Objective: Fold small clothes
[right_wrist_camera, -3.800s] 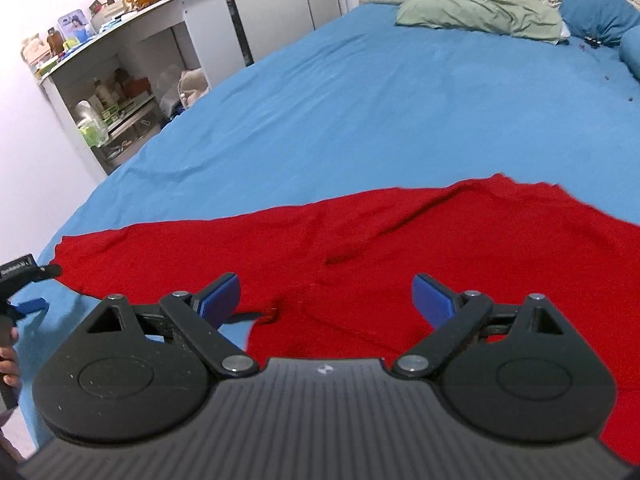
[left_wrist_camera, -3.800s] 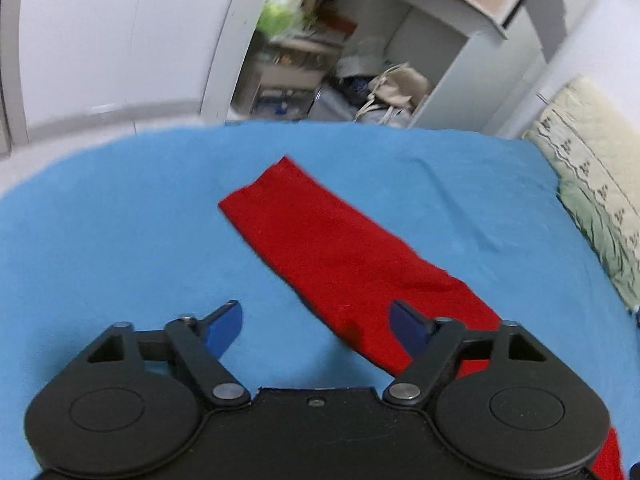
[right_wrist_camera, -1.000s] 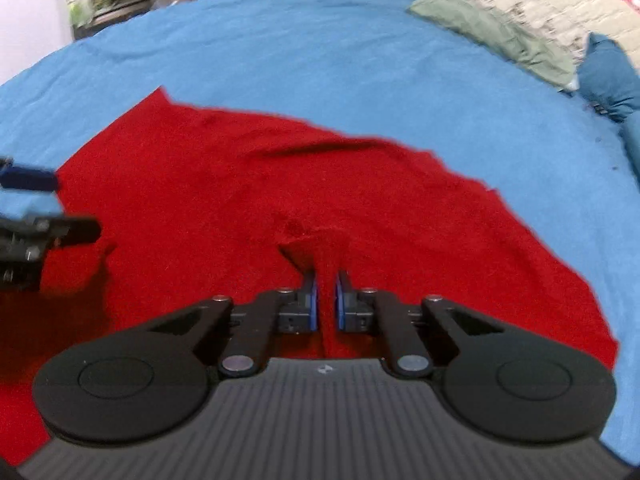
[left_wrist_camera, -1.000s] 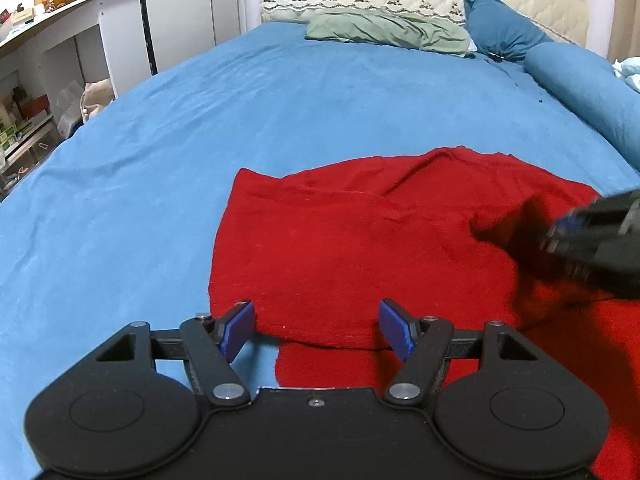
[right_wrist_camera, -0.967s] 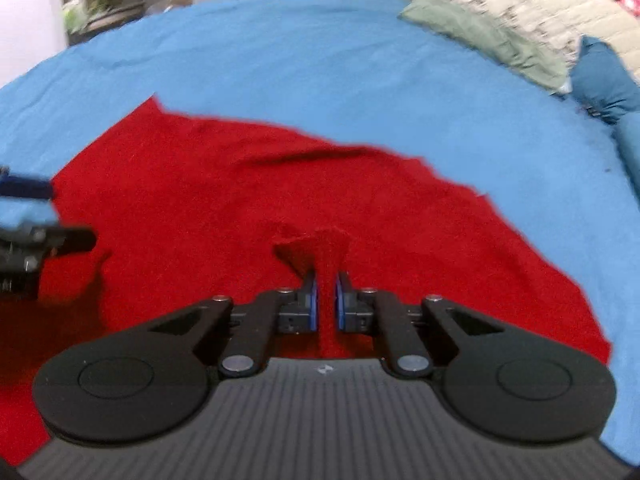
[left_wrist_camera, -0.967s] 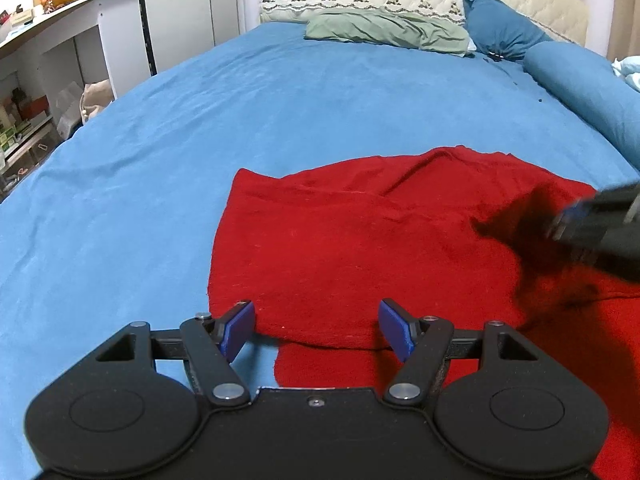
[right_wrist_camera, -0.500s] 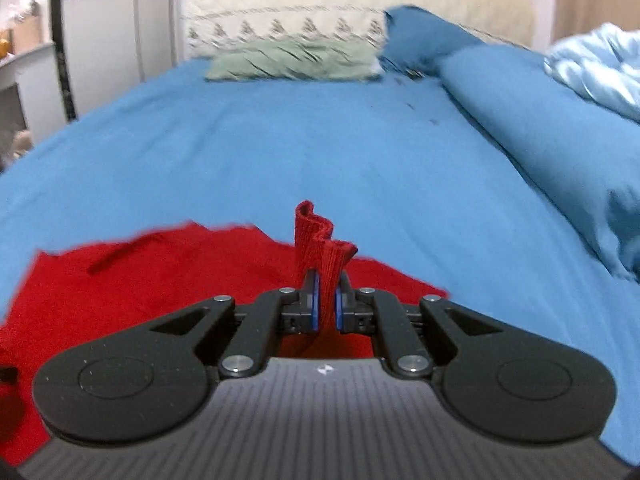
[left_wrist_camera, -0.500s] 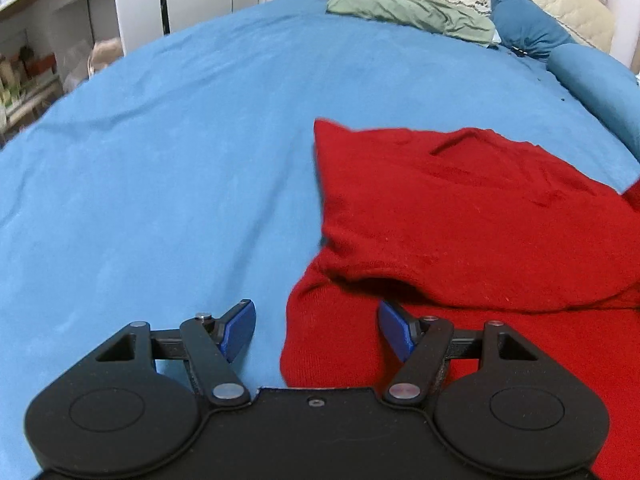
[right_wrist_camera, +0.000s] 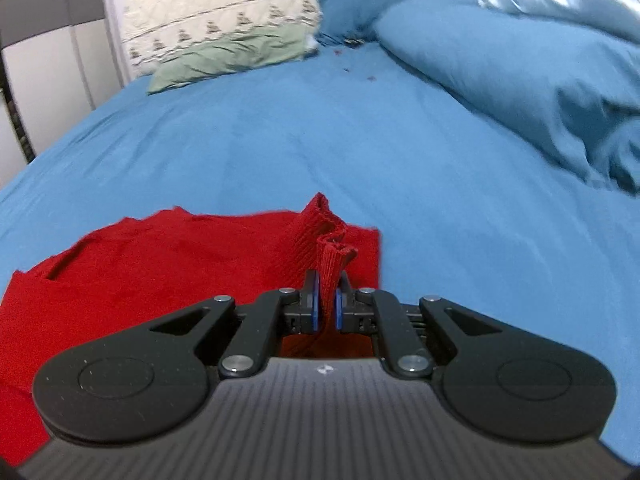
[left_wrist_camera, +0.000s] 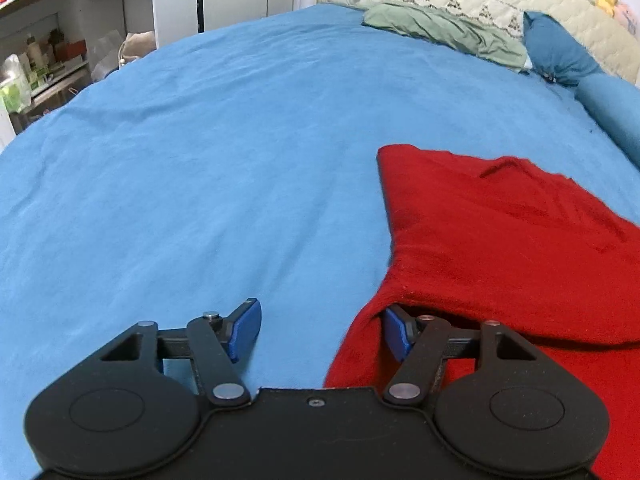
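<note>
My left gripper tilts downward, its jaws apart and closing a little; its right fingertip is tucked under the edge of the red garment, its left one bare. My right gripper, also pitched down, pinches a bunched ribbed fold of that garment between closed pads.

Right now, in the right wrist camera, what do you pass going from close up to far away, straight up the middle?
Right tongs pinching the red cloth → bare blue bedsheet → green pillow → cream quilted headboard.
</note>
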{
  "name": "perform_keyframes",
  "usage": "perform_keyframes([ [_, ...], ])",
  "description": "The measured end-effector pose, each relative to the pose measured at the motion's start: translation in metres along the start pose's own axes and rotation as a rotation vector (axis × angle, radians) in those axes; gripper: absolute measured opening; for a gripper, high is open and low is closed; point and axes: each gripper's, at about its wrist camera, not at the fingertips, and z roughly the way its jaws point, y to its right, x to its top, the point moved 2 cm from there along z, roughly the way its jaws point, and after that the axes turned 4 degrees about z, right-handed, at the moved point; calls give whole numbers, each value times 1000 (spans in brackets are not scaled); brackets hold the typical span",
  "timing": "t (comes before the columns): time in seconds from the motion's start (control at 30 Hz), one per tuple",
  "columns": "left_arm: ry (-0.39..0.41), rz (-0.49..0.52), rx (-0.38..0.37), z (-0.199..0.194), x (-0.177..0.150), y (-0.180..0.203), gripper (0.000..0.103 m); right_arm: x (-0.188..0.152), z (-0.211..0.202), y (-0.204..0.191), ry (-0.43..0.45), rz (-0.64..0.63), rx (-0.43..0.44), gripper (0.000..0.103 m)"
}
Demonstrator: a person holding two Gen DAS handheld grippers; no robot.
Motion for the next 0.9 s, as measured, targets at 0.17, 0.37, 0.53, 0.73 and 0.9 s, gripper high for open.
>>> perform_keyframes([
  [0.17,5,55,-10,-22,0,10,70,-11,4,16,-27,20,-25,24],
  [0.37,155,118,-154,-47,19,39,88,-19,-27,16,72,-25,-27,96],
  [0.53,159,236,-219,-25,12,74,87,-28,-18,-10,39,-155,91,96],
  [0.73,60,209,-224,6,1,71,82,-46,18,-12,-57,-141,72,98],
  [0.9,57,215,-211,4,-1,77,82,-52,25,3,-45,-77,83,103],
])
